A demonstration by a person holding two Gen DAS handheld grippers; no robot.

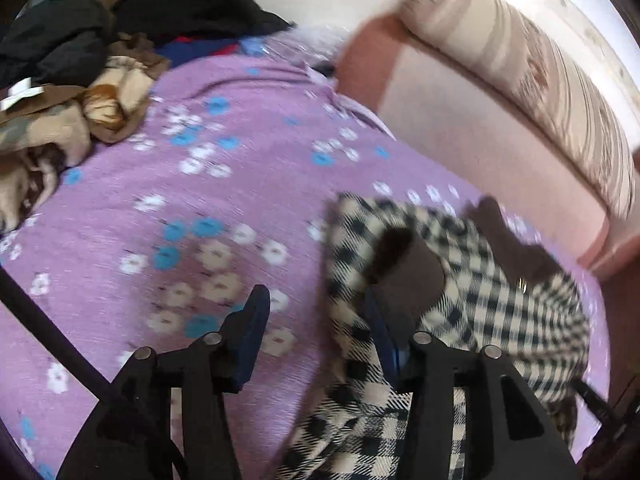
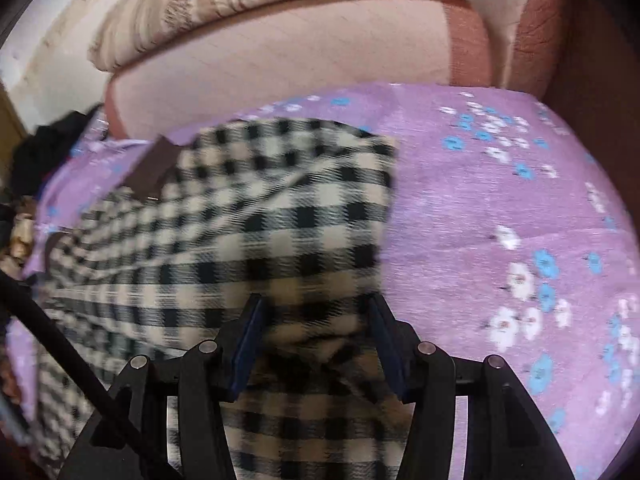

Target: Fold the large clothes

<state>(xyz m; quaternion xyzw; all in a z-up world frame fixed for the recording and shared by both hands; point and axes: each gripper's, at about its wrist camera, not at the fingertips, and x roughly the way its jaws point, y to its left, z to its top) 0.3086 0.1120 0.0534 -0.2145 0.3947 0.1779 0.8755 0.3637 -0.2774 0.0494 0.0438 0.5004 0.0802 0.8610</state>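
A large black-and-cream checked garment point(image 2: 248, 216) with brown trim lies partly folded on a purple flowered bedsheet point(image 2: 500, 200). In the left wrist view the garment point(image 1: 472, 280) is bunched at the lower right, with brown patches on top. My left gripper point(image 1: 316, 328) is open; its right finger touches the garment's edge and its left finger is over bare sheet point(image 1: 180, 200). My right gripper point(image 2: 316, 328) is open with its jaws wide apart, and checked cloth lies between and under them. Both views are motion-blurred.
A pile of dark and brown clothes point(image 1: 68, 80) sits at the far left of the bed. A pink sofa back point(image 1: 460, 128) with a striped cushion point(image 1: 540, 80) runs along the far side; it also shows in the right wrist view point(image 2: 280, 56).
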